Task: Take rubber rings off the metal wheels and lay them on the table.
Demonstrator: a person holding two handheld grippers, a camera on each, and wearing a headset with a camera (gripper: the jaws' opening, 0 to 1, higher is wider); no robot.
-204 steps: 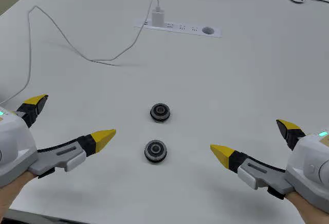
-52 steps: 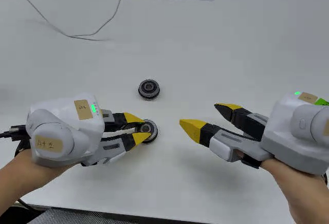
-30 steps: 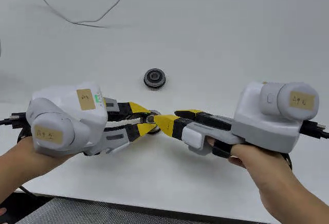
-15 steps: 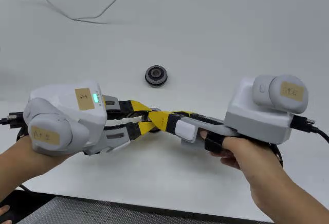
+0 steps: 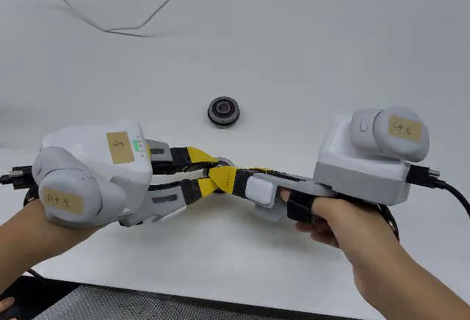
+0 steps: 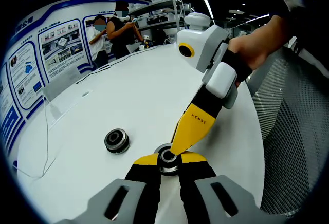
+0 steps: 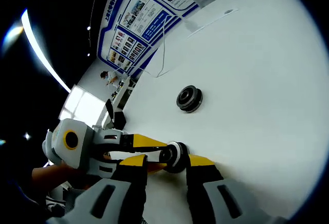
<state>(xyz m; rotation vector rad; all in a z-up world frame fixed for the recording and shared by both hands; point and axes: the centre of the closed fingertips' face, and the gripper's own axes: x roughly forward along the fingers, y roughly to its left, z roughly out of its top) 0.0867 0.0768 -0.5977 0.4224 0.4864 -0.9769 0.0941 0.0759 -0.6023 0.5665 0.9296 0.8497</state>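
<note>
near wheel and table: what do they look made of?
The near wheel has a shiny silver hub, likely metal, and a matte black outer band, probably rubber. The table is smooth matte white, perhaps laminate; hard to confirm.

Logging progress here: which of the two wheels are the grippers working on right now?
The nearer wheel: the left gripper clamps it and the right gripper has a jaw on either side of it; the farther wheel lies alone on the table.
</note>
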